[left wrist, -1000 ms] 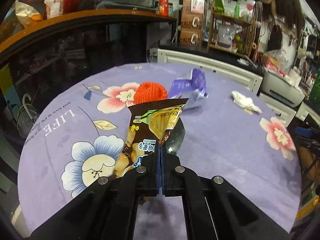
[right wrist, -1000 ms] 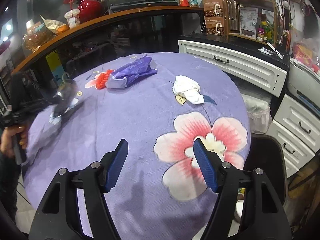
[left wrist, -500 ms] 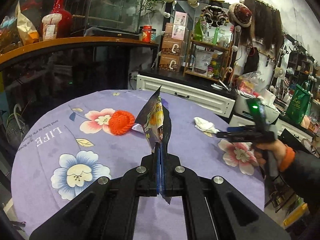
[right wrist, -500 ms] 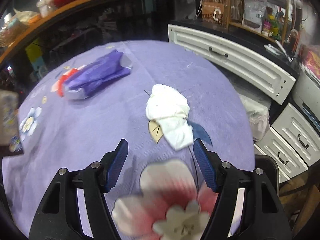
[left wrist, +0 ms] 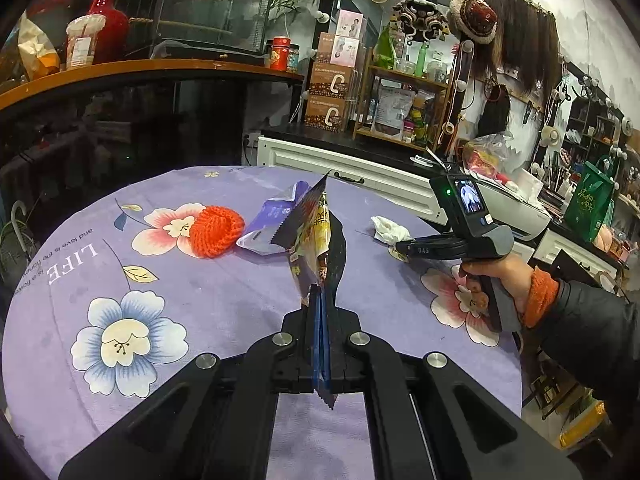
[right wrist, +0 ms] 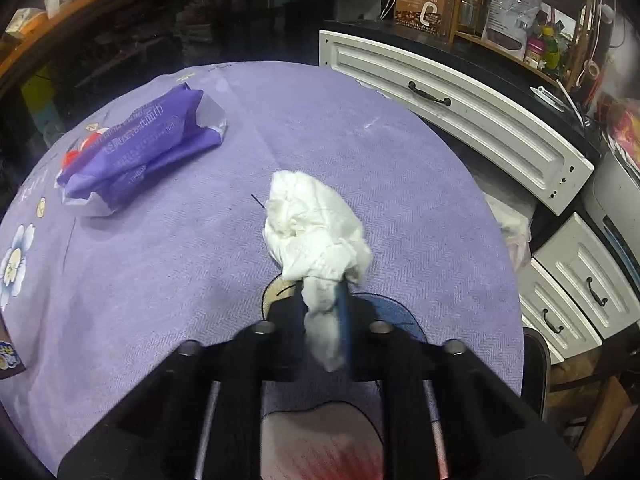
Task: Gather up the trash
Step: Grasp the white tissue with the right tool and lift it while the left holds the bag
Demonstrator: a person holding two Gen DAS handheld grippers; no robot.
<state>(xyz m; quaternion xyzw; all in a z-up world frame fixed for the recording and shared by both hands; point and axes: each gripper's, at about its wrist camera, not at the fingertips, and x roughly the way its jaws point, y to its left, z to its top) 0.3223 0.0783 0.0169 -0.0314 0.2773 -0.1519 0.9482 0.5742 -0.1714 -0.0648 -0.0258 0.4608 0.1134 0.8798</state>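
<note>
Pinching a crumpled tissue [right wrist: 316,236] in right gripper [right wrist: 322,300], left gripper [left wrist: 320,300] clamping snack wrapper [left wrist: 312,240], print unreadable edge-on

white tissue [right wrist: 316,232], purple wrapper [right wrist: 140,144] — floral lilac tablecloth [right wrist: 180,264]

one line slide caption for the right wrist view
Right tongs shut on crumpled white tissue on purple floral tablecloth, purple plastic wrapper beyond.

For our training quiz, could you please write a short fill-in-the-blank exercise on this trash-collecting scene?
1. The left tool is shut on a snack ____.
2. The right tool grips a crumpled ____ tissue.
3. The purple pack lies on the ____.
4. The knitted item beside the pack is ____.

Missing words: wrapper; white; table; orange
</note>
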